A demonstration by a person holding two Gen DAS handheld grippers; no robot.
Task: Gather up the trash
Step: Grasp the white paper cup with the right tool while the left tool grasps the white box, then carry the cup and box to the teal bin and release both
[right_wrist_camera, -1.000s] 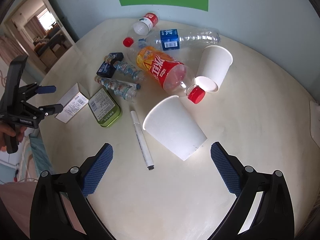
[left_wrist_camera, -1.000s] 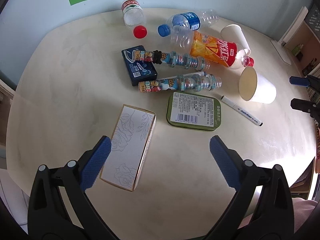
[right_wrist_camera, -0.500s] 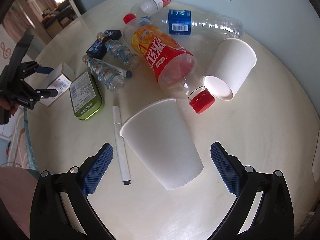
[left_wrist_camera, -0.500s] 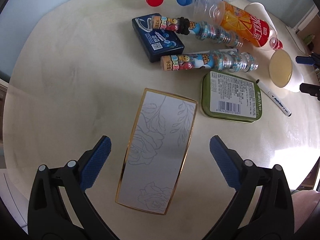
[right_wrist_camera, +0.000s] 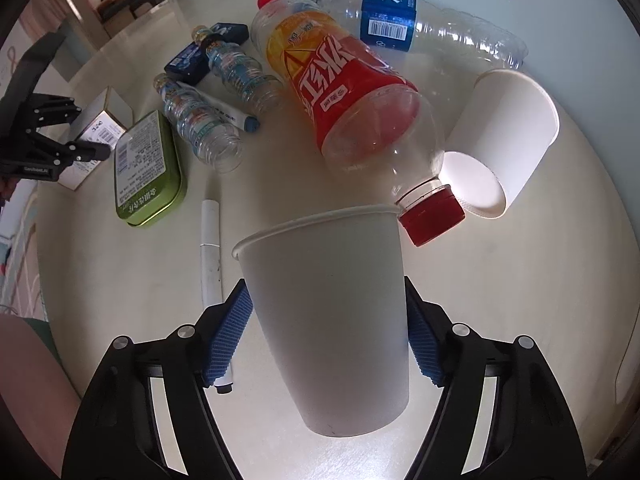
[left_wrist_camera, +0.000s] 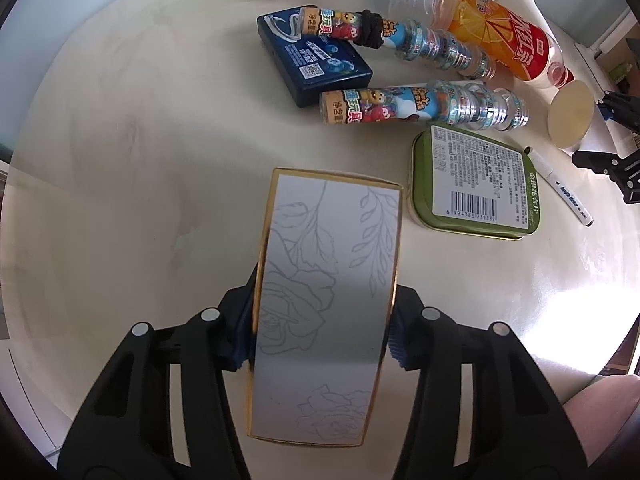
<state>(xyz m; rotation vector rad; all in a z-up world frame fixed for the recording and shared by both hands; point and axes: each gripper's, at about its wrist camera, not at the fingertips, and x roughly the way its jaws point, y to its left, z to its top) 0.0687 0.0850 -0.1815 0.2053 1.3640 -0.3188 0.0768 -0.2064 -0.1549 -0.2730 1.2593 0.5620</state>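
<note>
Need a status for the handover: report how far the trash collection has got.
Nothing looks collected yet. The left gripper is closing on the floral box, the right gripper on a paper cup. Bottles, the green tin, marker and second cup remain on the table.

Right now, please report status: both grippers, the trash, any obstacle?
Left gripper closing, pads on flower-print box. Right gripper closing around lying paper cup. Orange bottle's red cap touches cup rim; white marker beside left finger.
</note>
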